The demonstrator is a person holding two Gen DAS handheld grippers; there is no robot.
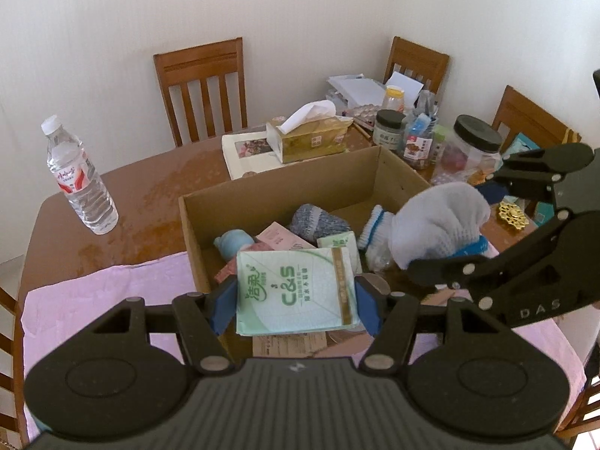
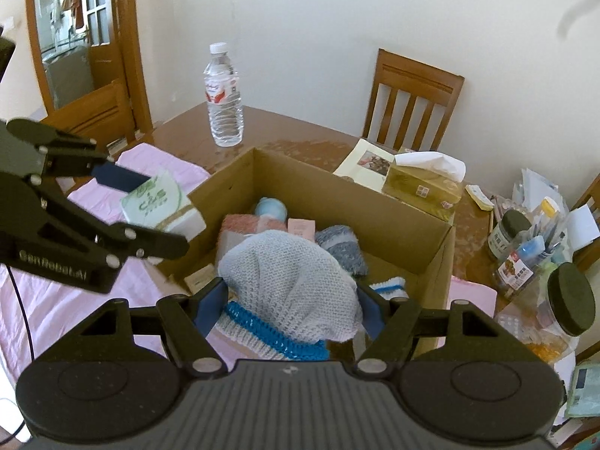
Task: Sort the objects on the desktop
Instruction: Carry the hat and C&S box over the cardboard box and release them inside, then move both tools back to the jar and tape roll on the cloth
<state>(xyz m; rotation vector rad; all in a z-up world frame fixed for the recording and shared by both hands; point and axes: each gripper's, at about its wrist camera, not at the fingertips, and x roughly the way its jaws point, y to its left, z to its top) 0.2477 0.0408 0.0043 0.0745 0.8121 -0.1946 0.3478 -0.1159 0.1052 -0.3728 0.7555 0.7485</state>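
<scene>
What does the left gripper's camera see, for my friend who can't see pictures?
The left gripper is shut on a green tissue pack above an open cardboard box of small things. Beside it, the right gripper holds a white knitted glove. A water bottle stands on the brown table, with wooden chairs behind.

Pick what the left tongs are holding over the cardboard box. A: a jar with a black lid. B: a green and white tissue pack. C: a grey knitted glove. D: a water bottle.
B: the left tongs clamp a green and white tissue pack between their blue pads above the cardboard box; the right tongs hold the knitted glove.
</scene>
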